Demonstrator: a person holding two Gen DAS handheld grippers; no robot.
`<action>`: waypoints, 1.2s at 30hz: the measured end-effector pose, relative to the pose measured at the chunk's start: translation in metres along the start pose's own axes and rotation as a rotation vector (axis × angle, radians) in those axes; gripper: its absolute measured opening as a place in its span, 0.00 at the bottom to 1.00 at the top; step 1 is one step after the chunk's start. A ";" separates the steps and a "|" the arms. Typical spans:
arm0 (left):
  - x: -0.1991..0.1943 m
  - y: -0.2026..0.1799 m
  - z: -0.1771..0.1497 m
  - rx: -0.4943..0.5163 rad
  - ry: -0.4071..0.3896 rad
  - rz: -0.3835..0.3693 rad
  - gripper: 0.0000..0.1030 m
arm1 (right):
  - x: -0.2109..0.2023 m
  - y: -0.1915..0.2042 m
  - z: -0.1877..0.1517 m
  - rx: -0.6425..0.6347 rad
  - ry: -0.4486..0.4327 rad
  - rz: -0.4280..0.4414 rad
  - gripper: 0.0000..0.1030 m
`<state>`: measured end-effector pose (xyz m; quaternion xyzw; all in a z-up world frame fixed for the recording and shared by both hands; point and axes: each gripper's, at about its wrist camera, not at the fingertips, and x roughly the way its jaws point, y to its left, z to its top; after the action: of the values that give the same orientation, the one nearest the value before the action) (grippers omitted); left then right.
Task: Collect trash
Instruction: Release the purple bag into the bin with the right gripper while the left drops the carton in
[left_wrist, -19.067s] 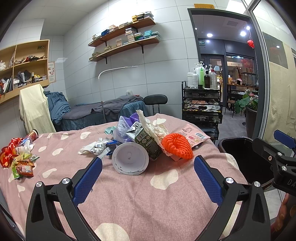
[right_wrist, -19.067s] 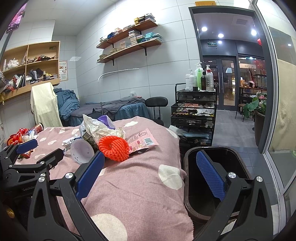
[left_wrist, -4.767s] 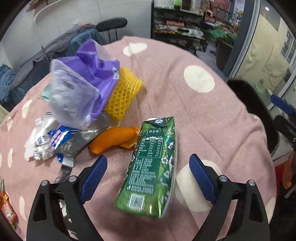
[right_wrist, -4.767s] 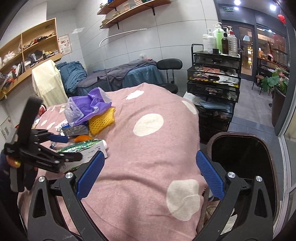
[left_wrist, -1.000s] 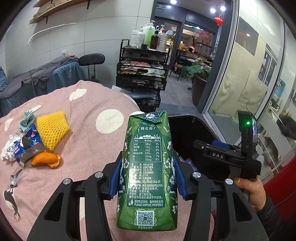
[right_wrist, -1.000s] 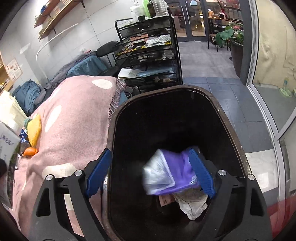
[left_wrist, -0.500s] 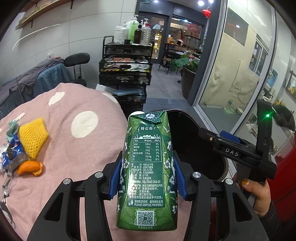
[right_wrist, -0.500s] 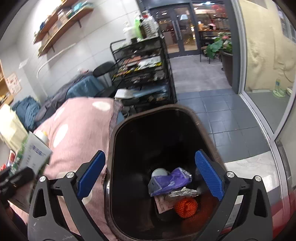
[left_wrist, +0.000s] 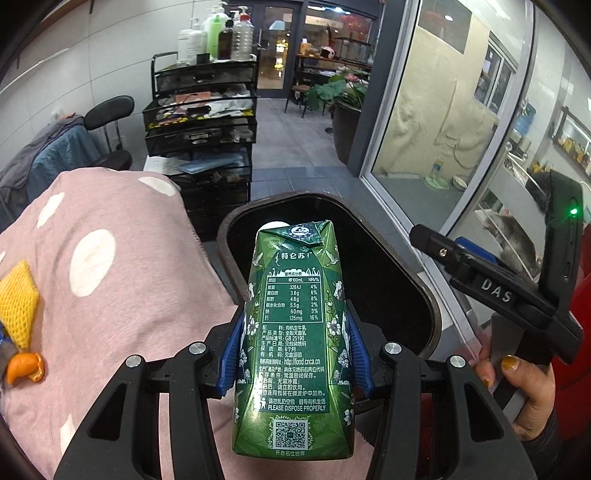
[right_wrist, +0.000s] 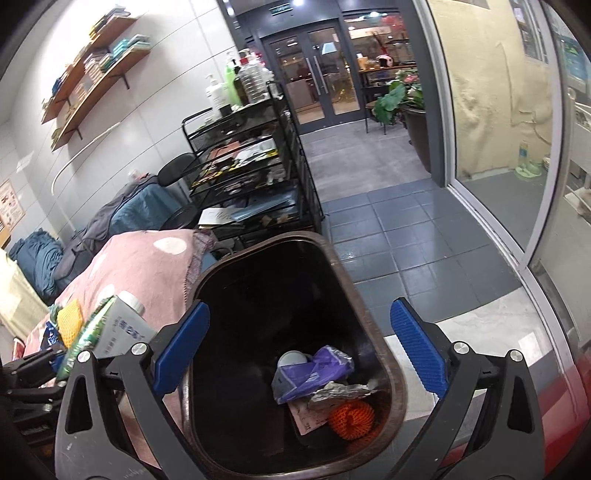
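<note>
From your left wrist camera, your left tongs (left_wrist: 293, 349) are clamped on a green milk carton (left_wrist: 293, 332), their blue pads pressing its two sides, and the carton stands upright between them with its folded top toward the bin (left_wrist: 430, 314). The carton hangs over the edge where the pink spotted cloth (left_wrist: 122, 291) meets the dark bin, whose mouth opens just beyond it. On the cloth at the far left lie a yellow foam net (left_wrist: 16, 304) and a piece of orange peel (left_wrist: 26, 367), close together. At the right, your right hand (left_wrist: 524, 391) grips the handle of the other tool beside the bin. From your right wrist camera, your right tongs (right_wrist: 300, 353) stand wide apart with nothing between the pads; they have just been opening. They hover above the bin (right_wrist: 343, 273), and at its bottom you can see a purple bag (right_wrist: 314, 371), crumpled foil (right_wrist: 341, 393), an orange foam net (right_wrist: 351, 419) and a pink wrapper (right_wrist: 306, 415) piled together. At the left edge the carton (right_wrist: 110, 330) shows in the left tongs, over the cloth (right_wrist: 147, 266) beside the bin's rim.
</note>
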<state>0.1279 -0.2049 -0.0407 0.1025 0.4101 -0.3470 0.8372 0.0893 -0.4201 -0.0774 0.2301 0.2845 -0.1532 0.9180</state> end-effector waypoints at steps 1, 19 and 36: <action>0.004 -0.001 0.002 0.001 0.009 -0.003 0.48 | -0.001 -0.003 0.001 0.005 -0.002 -0.006 0.94; 0.044 -0.024 0.014 0.096 0.119 -0.013 0.78 | 0.001 -0.036 0.002 0.072 0.006 -0.068 0.94; -0.013 -0.021 0.003 0.115 -0.073 0.086 0.94 | 0.005 -0.023 -0.001 0.038 0.015 -0.051 0.95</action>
<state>0.1104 -0.2148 -0.0270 0.1552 0.3538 -0.3370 0.8586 0.0838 -0.4400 -0.0889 0.2415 0.2943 -0.1800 0.9070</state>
